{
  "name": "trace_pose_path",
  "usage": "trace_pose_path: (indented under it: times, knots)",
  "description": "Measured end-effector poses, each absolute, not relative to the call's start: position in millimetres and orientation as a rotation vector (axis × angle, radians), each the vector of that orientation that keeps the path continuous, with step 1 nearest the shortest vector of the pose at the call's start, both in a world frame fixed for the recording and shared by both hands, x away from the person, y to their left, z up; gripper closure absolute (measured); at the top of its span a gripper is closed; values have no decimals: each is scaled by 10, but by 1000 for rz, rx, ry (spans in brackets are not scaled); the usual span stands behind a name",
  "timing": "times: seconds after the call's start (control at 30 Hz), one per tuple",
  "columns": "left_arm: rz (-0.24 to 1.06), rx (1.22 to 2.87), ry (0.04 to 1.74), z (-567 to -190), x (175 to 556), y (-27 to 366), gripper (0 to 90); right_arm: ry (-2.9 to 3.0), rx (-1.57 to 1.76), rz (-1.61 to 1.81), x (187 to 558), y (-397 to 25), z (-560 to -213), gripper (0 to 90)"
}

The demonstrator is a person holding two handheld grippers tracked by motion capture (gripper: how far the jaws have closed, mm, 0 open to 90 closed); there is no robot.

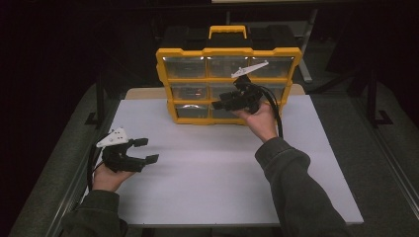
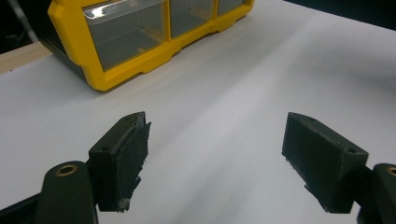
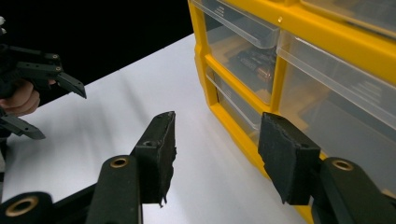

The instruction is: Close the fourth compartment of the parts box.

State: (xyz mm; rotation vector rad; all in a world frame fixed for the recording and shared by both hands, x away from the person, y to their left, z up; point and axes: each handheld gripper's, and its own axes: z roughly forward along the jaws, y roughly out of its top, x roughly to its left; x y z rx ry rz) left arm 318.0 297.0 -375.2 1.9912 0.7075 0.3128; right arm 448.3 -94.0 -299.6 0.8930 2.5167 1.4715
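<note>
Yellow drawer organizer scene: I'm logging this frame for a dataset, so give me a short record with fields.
Main thing: yellow drawer organizer, upright at the back of the white table
Drawers: clear fronts, three rows, all shut
Right gripper: open, at the bottom row of drawers, nothing between its jaws
Left gripper: open, empty, above the table's left side, apart from the organizer
</note>
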Motion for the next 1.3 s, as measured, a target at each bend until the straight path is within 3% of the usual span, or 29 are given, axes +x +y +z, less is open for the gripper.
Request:
trace_pose_path:
  times: [1.3]
  knots:
    - [285, 1995, 720, -3772, 3195, 2946, 217, 2463, 1003, 1451, 4154, -1544, -3284, 383]
